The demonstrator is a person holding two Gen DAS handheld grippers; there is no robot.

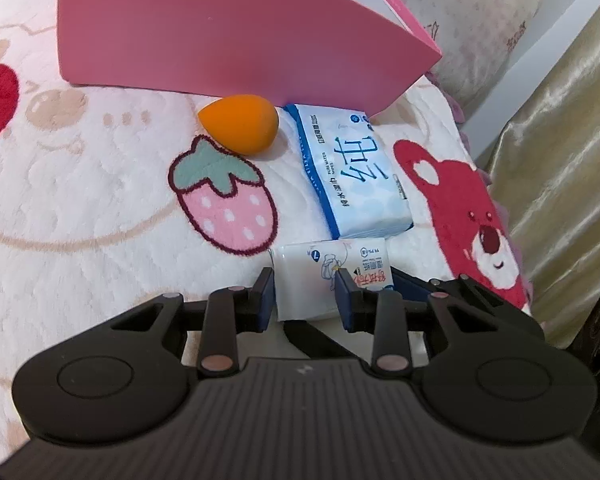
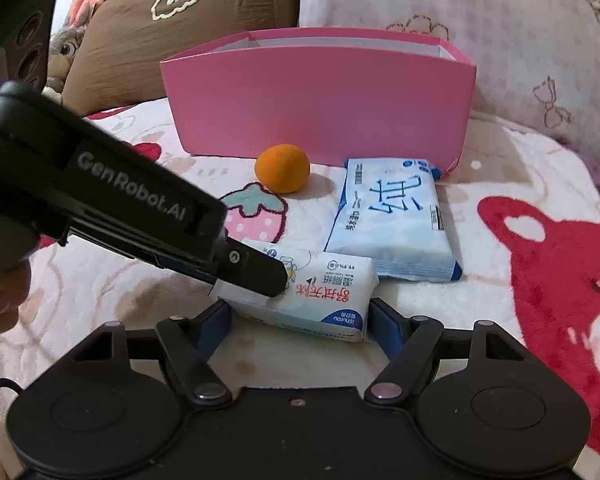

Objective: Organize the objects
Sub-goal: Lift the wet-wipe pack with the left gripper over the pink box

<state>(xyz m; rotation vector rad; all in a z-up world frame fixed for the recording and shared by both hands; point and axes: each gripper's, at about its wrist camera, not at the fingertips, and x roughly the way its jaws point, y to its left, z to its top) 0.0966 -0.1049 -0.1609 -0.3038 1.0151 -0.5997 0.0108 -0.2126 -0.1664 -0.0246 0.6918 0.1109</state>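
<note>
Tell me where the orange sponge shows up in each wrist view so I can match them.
Left wrist view: the orange sponge lies upper centre, just below the pink box, left of the blue wipes pack.
Right wrist view: the sponge sits centre, against the box's front wall, left of the wipes pack.
Shared landmark: the strawberry print just in front of the sponge.

small white tissue pack (image 2: 320, 292) lies flat nearest; blue wipes pack (image 2: 396, 220), orange sponge (image 2: 283, 168) before pink box (image 2: 320, 100).

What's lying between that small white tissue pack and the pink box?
The blue wipes pack lies between the small tissue pack and the pink box, clearest in the right wrist view.
</note>
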